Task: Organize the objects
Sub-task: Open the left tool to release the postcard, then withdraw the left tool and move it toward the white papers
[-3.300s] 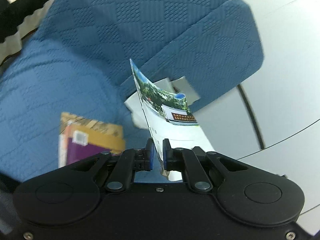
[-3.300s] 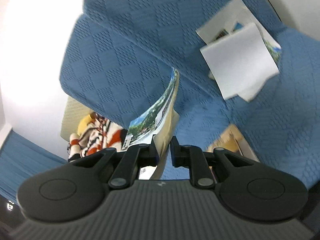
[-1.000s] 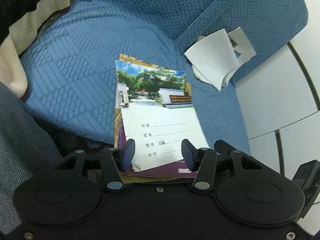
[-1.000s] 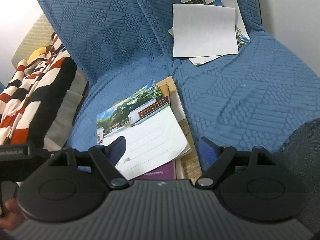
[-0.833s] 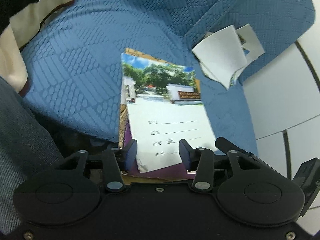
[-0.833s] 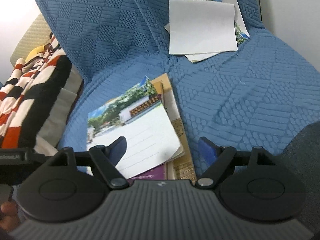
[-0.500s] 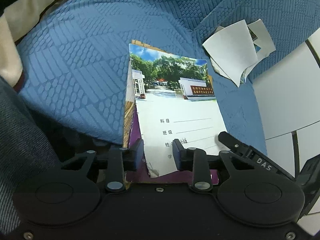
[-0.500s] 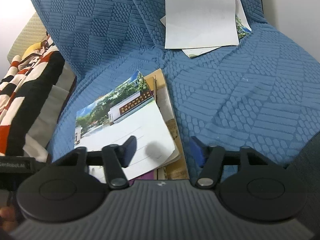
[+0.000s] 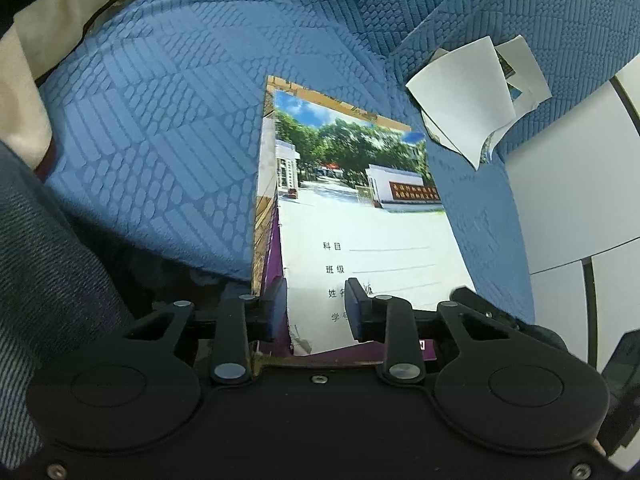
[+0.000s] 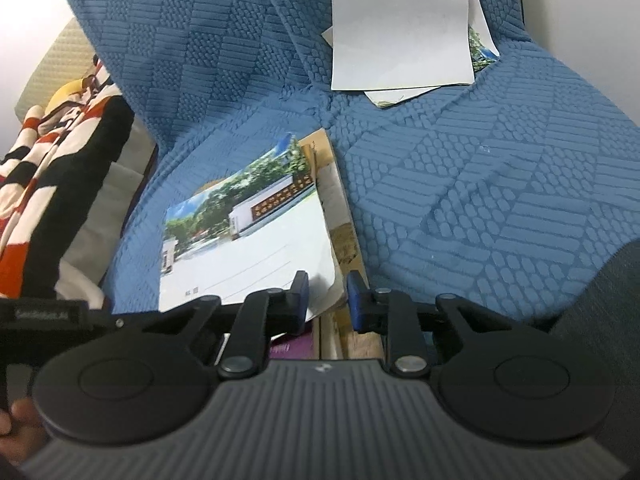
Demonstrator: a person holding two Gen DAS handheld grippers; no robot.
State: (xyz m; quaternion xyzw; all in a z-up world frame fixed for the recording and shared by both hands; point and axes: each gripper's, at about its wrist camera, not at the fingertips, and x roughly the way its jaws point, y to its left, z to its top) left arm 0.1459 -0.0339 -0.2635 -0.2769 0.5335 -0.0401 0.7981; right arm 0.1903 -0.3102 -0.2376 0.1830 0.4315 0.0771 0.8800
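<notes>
Both jaw pairs have just narrowed: the left hand-held gripper (image 9: 316, 304) straddles the near edge of the thin, floppy notebook (image 9: 360, 216); the right hand-held gripper (image 10: 328, 300) its corner. The notebook tops a book stack on the blue sofa (image 10: 480, 200); loose papers (image 10: 400, 36) lie beyond, light and bendable, probably best pinched by an edge.

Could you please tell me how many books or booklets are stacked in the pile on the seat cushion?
3 visible: the photo-cover notebook on top, a purple book beneath it, and a tan book at the bottom, showing along the edges. Thinner ones could be hidden in between.

Bright even light, soft shadows; strong fisheye bending at edges; top-left overexposed in right view.
</notes>
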